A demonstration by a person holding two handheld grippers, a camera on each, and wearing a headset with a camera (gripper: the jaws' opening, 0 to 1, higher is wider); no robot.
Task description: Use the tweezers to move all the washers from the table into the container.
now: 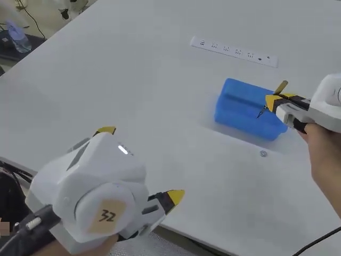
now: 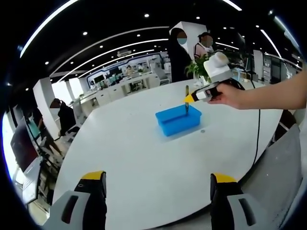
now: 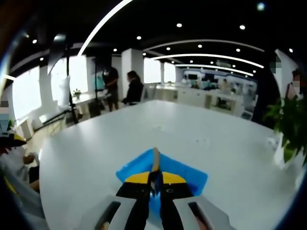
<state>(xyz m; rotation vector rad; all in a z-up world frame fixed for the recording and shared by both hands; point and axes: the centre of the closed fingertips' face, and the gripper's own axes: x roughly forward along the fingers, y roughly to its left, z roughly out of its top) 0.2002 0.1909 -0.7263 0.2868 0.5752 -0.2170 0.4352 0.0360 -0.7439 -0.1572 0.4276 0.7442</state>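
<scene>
A blue container (image 1: 246, 109) sits on the white table (image 1: 160, 90). My right gripper (image 1: 273, 102) hovers over the container's right part, shut on the tweezers (image 1: 281, 87), whose dark tips point down into it. One small washer (image 1: 263, 153) lies on the table just in front of the container. In the right gripper view the tweezers (image 3: 155, 163) stick out between the closed jaws above the container (image 3: 194, 176). My left gripper (image 1: 141, 162) stays near the table's front edge, open and holding nothing. Its view shows the container (image 2: 178, 120), the washer (image 2: 203, 130) and the right gripper (image 2: 194, 97).
A white power strip (image 1: 234, 52) lies beyond the container. A cable (image 1: 319, 241) hangs at the front right corner. The table's front edge runs just under the left gripper. People (image 2: 178, 52) and a plant (image 2: 199, 67) stand behind the table.
</scene>
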